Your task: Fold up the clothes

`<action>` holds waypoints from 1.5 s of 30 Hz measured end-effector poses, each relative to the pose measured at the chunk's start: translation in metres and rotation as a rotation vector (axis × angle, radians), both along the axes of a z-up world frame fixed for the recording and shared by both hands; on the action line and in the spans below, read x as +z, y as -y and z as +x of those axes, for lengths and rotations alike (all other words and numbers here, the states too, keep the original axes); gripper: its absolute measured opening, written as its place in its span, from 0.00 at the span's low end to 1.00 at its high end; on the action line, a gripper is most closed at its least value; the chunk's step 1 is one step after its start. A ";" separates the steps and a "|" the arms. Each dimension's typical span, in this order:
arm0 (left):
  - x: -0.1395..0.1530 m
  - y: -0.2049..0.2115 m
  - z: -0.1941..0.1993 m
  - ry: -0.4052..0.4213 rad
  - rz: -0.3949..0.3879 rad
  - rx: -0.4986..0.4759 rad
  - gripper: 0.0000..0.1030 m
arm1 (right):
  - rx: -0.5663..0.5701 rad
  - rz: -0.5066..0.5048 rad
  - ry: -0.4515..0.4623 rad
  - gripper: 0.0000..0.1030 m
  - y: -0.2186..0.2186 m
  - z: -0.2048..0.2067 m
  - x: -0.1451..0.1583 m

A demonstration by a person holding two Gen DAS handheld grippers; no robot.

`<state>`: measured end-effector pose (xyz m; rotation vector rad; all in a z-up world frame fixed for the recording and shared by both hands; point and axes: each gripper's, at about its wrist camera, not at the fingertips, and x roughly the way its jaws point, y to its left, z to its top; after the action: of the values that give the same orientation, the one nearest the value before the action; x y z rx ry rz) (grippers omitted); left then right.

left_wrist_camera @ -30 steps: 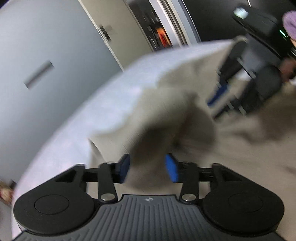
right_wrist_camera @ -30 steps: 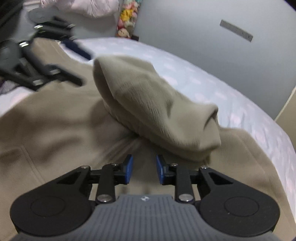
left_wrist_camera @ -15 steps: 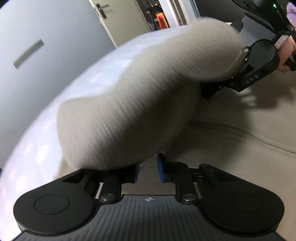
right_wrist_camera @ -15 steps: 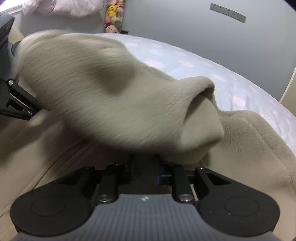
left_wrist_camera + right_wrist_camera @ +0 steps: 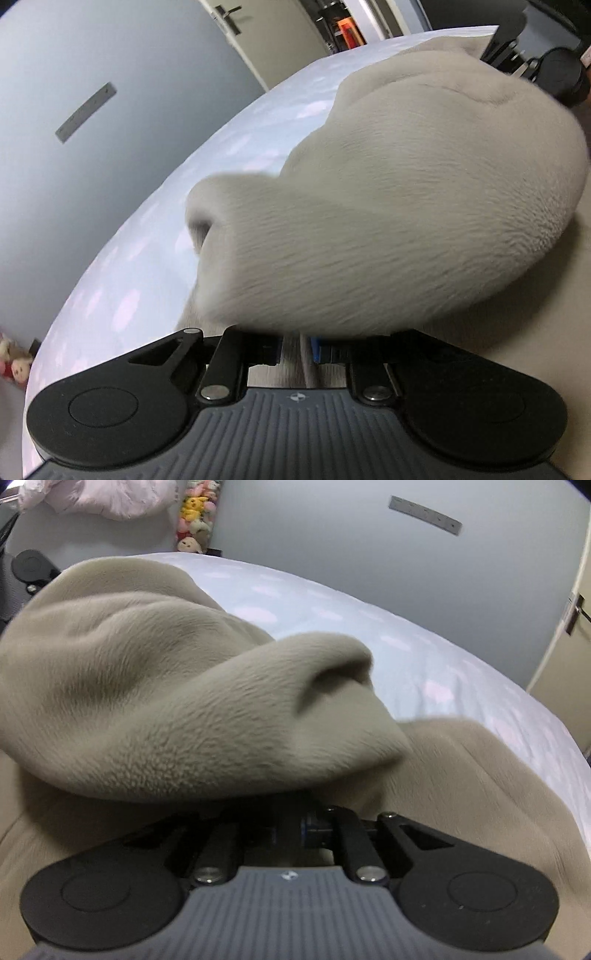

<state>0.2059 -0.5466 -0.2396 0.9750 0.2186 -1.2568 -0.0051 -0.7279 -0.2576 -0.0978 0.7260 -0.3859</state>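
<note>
— What surface am I working on?

— A bed (image 5: 155, 236) with a pale blue sheet dotted with faint pink patches; it curves from lower left to upper centre in the left wrist view. Behind it is a grey-blue wall (image 5: 74, 74) carrying a small grey plate (image 5: 85, 111), and at the top a cream door (image 5: 243, 33) with a dark handle. Plush toys (image 5: 194, 520) are stacked in the corner at the top of the right wrist view, with a pink bundle (image 5: 99, 496) at the upper left.

— And the garment?

— The beige fleece garment (image 5: 406, 221) lies spread on the bed, one thick fold lifted and bulging across the middle of both views.

— My claws?

— The left gripper (image 5: 297, 349) has just been closing; its blue pads stand close with a strip of fleece pinched between them. The right gripper (image 5: 291, 827) has also been closing and sits narrow under the fold, clamped on fleece as far as I can see in the shadow.
</note>
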 end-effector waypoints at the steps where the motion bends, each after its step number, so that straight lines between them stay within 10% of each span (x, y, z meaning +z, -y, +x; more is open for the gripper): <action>1: 0.002 -0.006 0.001 -0.010 0.003 0.012 0.14 | -0.018 0.007 -0.002 0.15 -0.001 -0.008 0.004; 11: 0.054 -0.059 0.012 -0.224 -0.076 0.263 0.16 | -0.208 0.173 0.108 0.23 -0.007 -0.069 0.050; 15: 0.081 -0.070 0.016 -0.418 -0.178 0.354 0.47 | -0.291 0.333 0.221 0.45 0.001 -0.071 0.062; 18: 0.093 -0.071 0.028 -0.519 -0.220 0.396 0.49 | -0.343 0.403 0.266 0.46 0.007 -0.069 0.068; 35: 0.062 -0.038 0.048 -0.491 -0.131 0.391 0.49 | 0.054 0.050 -0.053 0.28 0.033 0.009 0.011; 45: 0.044 -0.043 0.052 -0.485 -0.096 0.411 0.49 | 0.184 -0.427 -0.244 0.17 0.013 0.019 -0.009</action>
<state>0.2582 -0.5034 -0.1953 0.4939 0.6946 -1.0902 0.0142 -0.7411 -0.2668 -0.6189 0.8579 -0.3508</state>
